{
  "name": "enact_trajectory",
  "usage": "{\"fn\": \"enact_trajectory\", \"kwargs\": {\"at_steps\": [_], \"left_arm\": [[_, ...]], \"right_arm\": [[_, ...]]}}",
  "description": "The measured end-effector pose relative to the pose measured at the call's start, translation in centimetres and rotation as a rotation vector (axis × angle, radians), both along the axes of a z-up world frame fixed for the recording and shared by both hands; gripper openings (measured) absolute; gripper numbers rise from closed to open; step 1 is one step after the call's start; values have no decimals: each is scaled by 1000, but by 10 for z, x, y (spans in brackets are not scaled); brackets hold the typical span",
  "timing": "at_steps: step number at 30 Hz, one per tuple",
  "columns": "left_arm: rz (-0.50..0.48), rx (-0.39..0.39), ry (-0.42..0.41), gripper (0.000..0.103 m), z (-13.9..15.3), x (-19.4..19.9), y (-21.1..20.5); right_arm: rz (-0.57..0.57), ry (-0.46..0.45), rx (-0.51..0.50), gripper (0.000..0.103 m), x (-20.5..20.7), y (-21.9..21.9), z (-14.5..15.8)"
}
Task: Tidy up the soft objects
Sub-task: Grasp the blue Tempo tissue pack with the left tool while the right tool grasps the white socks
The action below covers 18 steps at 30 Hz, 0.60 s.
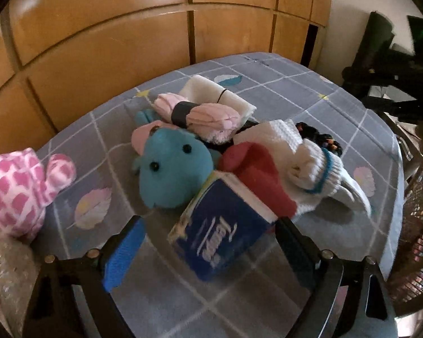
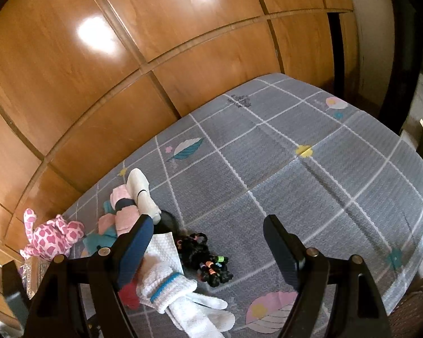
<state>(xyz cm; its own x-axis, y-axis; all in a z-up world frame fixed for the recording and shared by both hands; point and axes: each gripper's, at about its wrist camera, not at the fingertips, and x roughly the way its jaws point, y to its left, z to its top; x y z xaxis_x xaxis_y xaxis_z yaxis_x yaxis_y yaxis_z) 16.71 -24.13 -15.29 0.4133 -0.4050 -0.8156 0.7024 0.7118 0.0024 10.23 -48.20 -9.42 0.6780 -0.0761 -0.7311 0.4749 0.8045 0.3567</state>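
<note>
Pile: the soft things lie heaped together on the grey checked mat [image 2: 310,174], with the blue plush toy [image 1: 169,169] at its middle.
Around the toy: a pink rolled cloth [image 1: 200,115] and a white roll [image 1: 211,93] behind it; a red sock [image 1: 256,169], a white sock [image 1: 321,180] and a folded white cloth [image 1: 270,135] to its right; a blue tissue pack [image 1: 220,231] leaning in front.
Apart: a pink spotted plush [image 1: 17,191] sits well to the toy's left.
Left gripper [image 1: 208,242]: spread wide around the tissue pack, not pinching it.
Right gripper [image 2: 208,253]: spread, holding nothing, above dark hair ties [image 2: 206,259].
Progress: early, I judge; nothing looks sorted, and the whole heap remains.
</note>
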Motion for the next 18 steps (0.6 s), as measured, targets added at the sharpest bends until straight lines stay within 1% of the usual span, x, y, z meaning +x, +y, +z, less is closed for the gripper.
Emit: {"fn": "enact_trajectory", "kwargs": {"at_steps": [1,4,7,10,12,16,17,18], "left_arm": [[-4,0,3,93,-4,4,-3],[-17,-28,21,73,-11,14,-8],[-40,-83,88,69,-14,18,-10],[-50,-102,88,67,-12,13,-8],[-41,-118,95,66,-8,6,0],[5,-153,98,66,3,-10,23],[30,-144,101,66,4,-16,30],[45,-136,103,66,3,-18,33]], "right_arm": [[-1,1,2,82,0,0,-1],[-6,0,1,82,0,-1,-1],[-8,5,-2,82,1,-2,-2],[6,9,-9,82,3,-1,-3],[29,14,-7,82,5,2,-4],[147,13,20,77,15,18,-7],[193,27,13,76,19,26,-8],[241,47,6,74,23,34,-10]]}}
